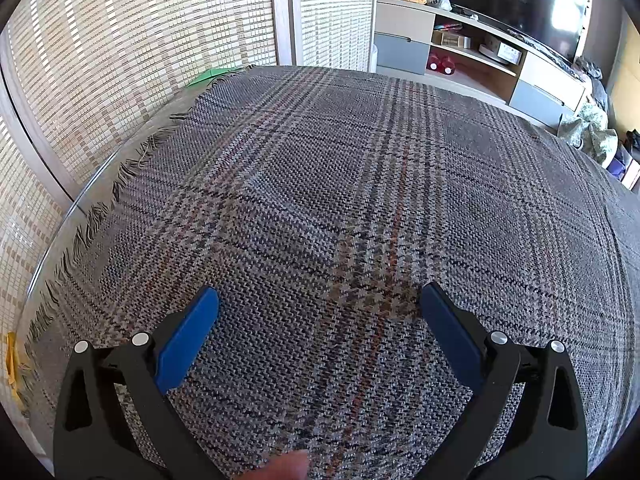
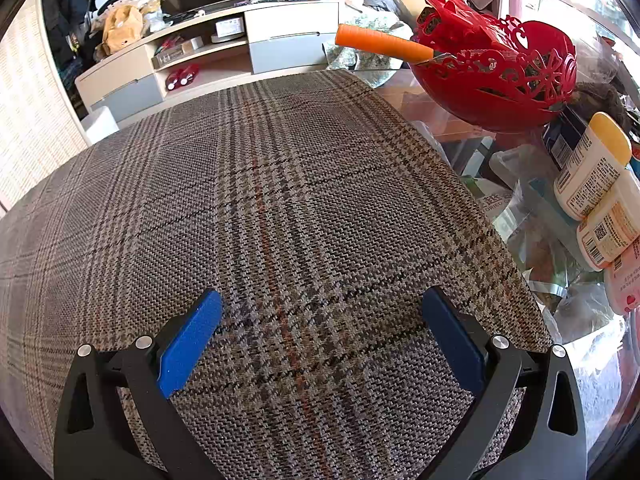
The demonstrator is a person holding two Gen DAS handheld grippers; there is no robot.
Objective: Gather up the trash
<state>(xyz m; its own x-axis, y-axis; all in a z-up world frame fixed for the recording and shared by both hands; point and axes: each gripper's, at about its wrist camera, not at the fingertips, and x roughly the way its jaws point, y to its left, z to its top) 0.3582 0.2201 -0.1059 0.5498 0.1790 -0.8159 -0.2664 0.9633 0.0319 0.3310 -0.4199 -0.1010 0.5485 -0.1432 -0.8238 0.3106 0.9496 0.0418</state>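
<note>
My left gripper point(image 1: 319, 300) is open and empty, its blue pads held wide apart low over a grey plaid cloth point(image 1: 340, 208) that covers the table. My right gripper point(image 2: 322, 302) is also open and empty over the same cloth point(image 2: 260, 200), near its right edge. No piece of trash lies on the cloth in either view. Beyond the cloth's right edge, crumpled clear plastic wrappers and bags point(image 2: 532, 236) lie on a glass tabletop.
A red openwork bowl point(image 2: 496, 68) with an orange-handled knife point(image 2: 384, 42) stands at the back right. White bottles point(image 2: 596, 196) lie at the right edge. A TV cabinet point(image 2: 224, 52) stands behind the table. Woven blinds point(image 1: 140, 60) and the cloth's fringe point(image 1: 92, 220) are on the left.
</note>
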